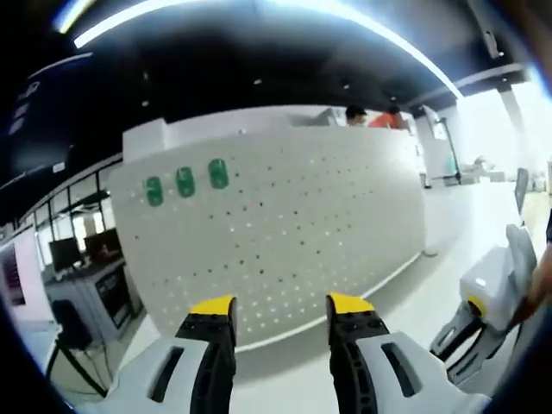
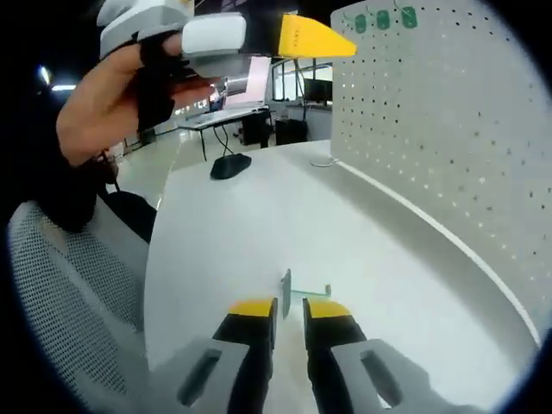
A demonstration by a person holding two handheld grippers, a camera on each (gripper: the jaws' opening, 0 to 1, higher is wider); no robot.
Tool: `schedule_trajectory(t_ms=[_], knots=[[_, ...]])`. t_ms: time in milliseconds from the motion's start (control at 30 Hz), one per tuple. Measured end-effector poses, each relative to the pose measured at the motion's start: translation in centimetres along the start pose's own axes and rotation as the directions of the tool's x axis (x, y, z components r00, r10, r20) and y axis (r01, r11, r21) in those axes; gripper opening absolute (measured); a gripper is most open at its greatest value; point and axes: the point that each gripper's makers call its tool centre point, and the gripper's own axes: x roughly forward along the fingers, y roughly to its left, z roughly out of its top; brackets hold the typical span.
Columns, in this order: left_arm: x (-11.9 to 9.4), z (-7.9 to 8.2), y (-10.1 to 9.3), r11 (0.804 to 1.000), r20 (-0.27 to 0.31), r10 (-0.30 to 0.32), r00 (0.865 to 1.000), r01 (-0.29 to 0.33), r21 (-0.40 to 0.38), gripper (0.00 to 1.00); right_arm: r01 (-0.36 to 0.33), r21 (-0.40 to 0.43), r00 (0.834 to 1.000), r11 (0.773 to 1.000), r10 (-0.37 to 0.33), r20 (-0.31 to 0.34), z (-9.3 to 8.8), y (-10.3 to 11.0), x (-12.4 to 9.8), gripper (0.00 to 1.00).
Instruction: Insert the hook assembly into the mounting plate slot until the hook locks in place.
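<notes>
- In the left gripper view, we saw our left tongs [image 1: 280,310] rising from the bottom centre of the frame, yellow-tipped jaws spread wide with nothing between them: released.
- At the lower right edge of that view, the right tongs [image 1: 473,312] reached in low over the white counter [image 1: 448,267], with part of a hand beside them.
- Beyond the left jaws stood the white pegboard [image 1: 285,224], upright on the counter and taking up the middle of the frame.
- Three green hook plates [image 1: 185,182] sat in a row on the pegboard's upper left part, near its top edge.
- Further off, at the left of the frame, we made out desks with dark monitors, and above the pegboard's top edge two people, too small to describe.
- In the right gripper view, our right tongs [image 2: 289,309] came up from the bottom centre, jaws drawn close together.
- The green hook assembly [image 2: 297,293] sat just at those jaw tips; its flat plate stood on edge in the narrow gap and its thin arm pointed to the right. We could not tell for certain whether the jaws pinched it or only bracketed it.
- Past it, the bare counter ran up the frame to a dark mouse-like object [image 2: 229,166] in the upper middle.
- The pegboard [image 2: 448,129] rose along the right side, its green plates [image 2: 383,19] at the top edge.
- At the upper left, a hand [image 2: 121,95] held the left gripper, its yellow jaw pointing right.
</notes>
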Motion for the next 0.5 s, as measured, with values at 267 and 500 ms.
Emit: schedule_trajectory(t_ms=[267,500], knots=[[0.03,0.04,0.0,1.0,0.004,-0.016,1.0,0.016,-0.006,0.42,-0.001,0.016,1.0,1.0,0.001,0.01,0.05,0.0,0.16,0.05],[0.14,-0.46,0.27,1.0,-0.01,-0.017,1.0,0.017,-0.02,0.42,-0.006,0.009,1.0,1.0,0.006,0.01,0.13,-0.05,0.73,0.01]])
